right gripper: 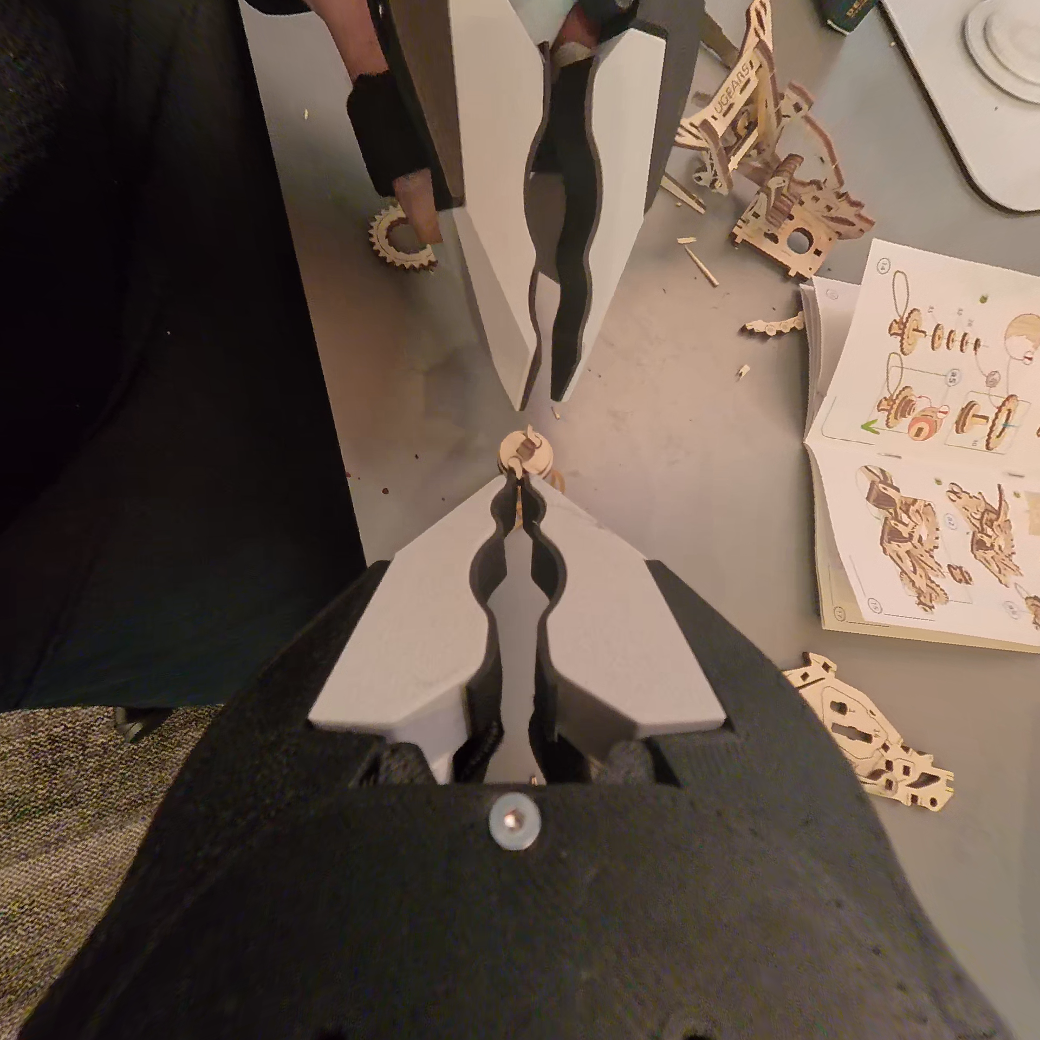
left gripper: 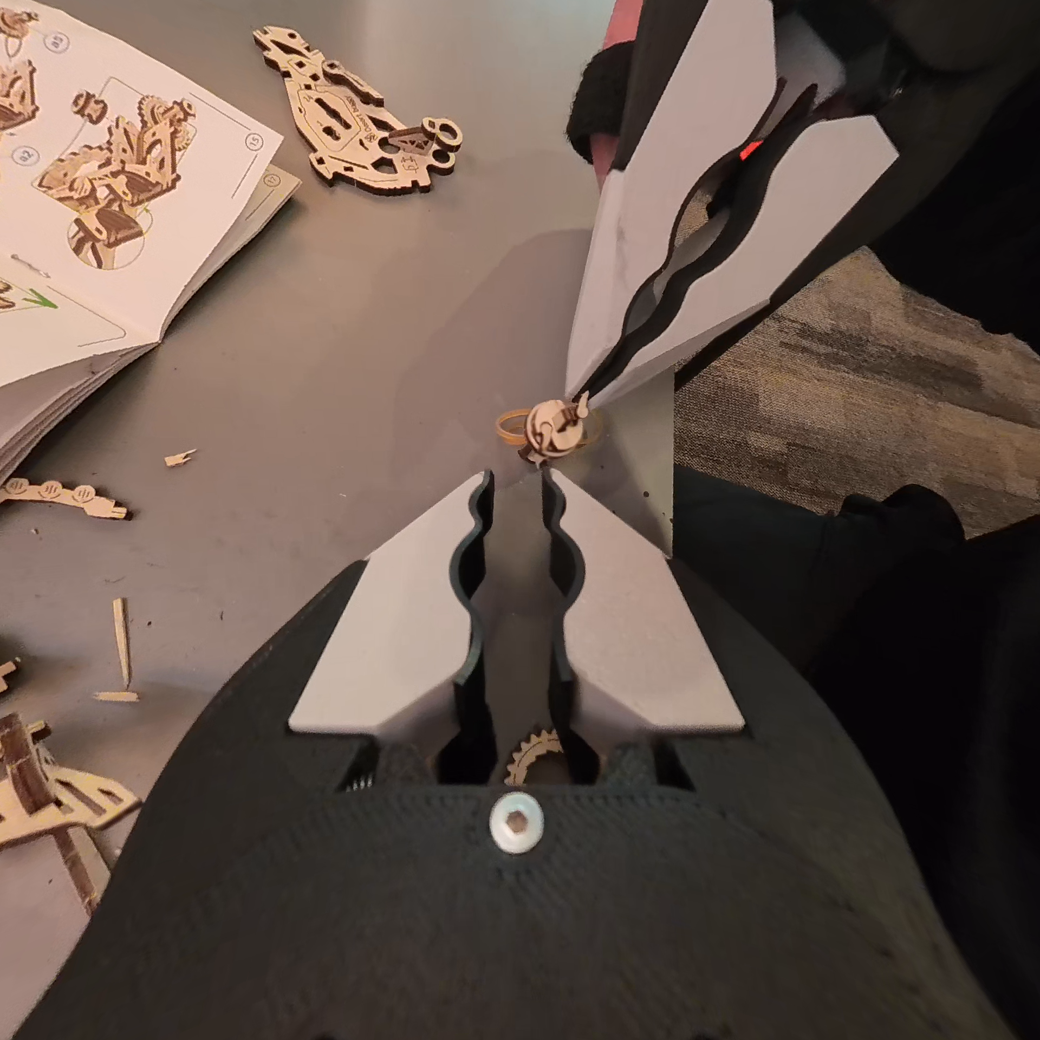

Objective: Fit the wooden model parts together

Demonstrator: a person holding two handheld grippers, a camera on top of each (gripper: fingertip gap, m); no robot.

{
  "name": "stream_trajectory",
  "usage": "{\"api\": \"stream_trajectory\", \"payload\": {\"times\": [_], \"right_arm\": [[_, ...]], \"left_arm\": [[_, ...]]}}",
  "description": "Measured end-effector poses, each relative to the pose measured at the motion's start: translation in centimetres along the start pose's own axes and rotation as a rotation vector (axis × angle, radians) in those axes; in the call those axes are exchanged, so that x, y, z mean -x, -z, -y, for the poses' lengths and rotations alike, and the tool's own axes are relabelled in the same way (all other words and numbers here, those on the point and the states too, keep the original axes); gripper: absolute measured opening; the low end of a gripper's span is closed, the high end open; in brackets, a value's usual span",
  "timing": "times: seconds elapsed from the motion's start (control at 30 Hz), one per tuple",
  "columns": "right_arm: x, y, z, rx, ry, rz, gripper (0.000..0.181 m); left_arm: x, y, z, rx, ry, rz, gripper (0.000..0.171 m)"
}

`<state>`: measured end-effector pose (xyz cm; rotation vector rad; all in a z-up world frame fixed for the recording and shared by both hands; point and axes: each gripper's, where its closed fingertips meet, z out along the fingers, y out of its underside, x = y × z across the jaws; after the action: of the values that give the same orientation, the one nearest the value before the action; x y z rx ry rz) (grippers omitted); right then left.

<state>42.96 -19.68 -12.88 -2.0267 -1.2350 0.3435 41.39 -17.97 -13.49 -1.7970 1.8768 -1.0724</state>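
A small round wooden disc part (left gripper: 550, 432) on a short peg hangs just above the grey table (left gripper: 349, 366). My right gripper (right gripper: 521, 485) is shut on the peg, with the disc (right gripper: 524, 453) sticking out past its tips. It enters the left wrist view from the upper right (left gripper: 581, 400). My left gripper (left gripper: 518, 477) is open and empty, its tips just short of the disc. In the right wrist view it points down from above (right gripper: 539, 398). A thin rubber band (left gripper: 509, 425) lies beside the disc.
An open instruction booklet (left gripper: 112, 197) (right gripper: 928, 450), a flat wooden frame piece (left gripper: 354, 112) (right gripper: 861, 743), a partly built model (right gripper: 771, 169), a gear (right gripper: 399, 242), a chain strip (left gripper: 62, 495) and slivers (left gripper: 121, 641) lie around. The table edge (left gripper: 672, 450) is close by. Left and right tips are no more than a few centimetres apart.
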Motion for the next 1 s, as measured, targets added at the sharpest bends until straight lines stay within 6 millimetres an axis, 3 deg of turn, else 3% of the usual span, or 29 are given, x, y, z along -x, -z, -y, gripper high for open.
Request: {"api": "stream_trajectory", "payload": {"times": [0.27, 0.53, 1.0], "right_arm": [[-0.1, 0.7, 0.4, -0.039, -0.058, 0.003, 0.0], [0.3, 2.4, 2.3, -0.19, -0.272, 0.14, 0.0], [-0.5, 3.2, 2.2, -0.286, -0.359, 0.131, 0.0]], "left_arm": [[-0.8, 1.0, 0.6, -0.039, -0.059, 0.02, 0.021], [-3.0, 2.0, 4.0, -0.099, -0.568, 0.278, 0.021], [-2.4, 1.4, 4.1, -0.126, -0.554, 0.299, 0.016]]}}
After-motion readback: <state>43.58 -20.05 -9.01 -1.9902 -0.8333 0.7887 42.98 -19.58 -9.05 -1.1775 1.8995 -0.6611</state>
